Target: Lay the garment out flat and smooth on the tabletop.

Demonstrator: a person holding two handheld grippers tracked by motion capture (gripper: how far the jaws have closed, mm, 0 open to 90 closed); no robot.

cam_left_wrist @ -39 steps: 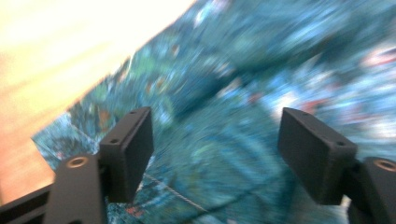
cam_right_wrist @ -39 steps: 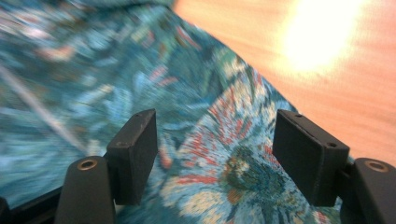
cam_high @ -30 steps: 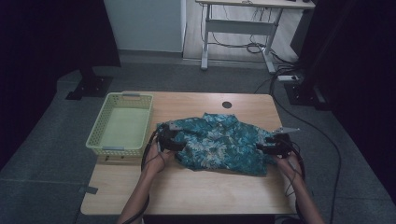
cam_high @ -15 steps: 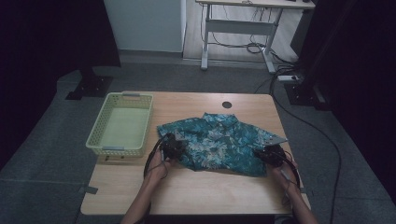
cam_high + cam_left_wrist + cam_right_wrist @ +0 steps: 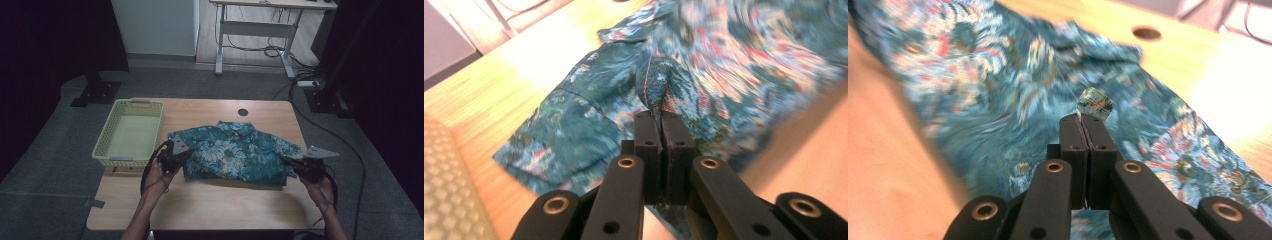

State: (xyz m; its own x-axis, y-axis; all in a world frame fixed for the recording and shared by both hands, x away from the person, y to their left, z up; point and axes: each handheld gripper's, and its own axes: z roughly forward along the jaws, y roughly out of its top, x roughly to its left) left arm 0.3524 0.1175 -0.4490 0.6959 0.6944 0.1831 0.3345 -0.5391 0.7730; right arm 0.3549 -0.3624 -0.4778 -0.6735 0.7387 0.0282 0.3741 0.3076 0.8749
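A teal flowered shirt [image 5: 235,155] lies spread across the middle of a wooden table [image 5: 215,205], its collar toward the far edge near a round hole [image 5: 243,112] in the tabletop. The left gripper [image 5: 181,154] is at the shirt's left edge, held by the person's left hand [image 5: 159,172], and in the left gripper view [image 5: 660,120] its jaws are pressed together on a raised fold of the cloth. The right gripper [image 5: 295,165] is at the shirt's near right corner, held by the right hand [image 5: 320,185]; in the right gripper view [image 5: 1088,122] its jaws are likewise closed, with a small tuft of the fabric pinched at their tips. A pale yellow-green basket [image 5: 131,132] stands on the table's left side, just beside the shirt and not touching it.
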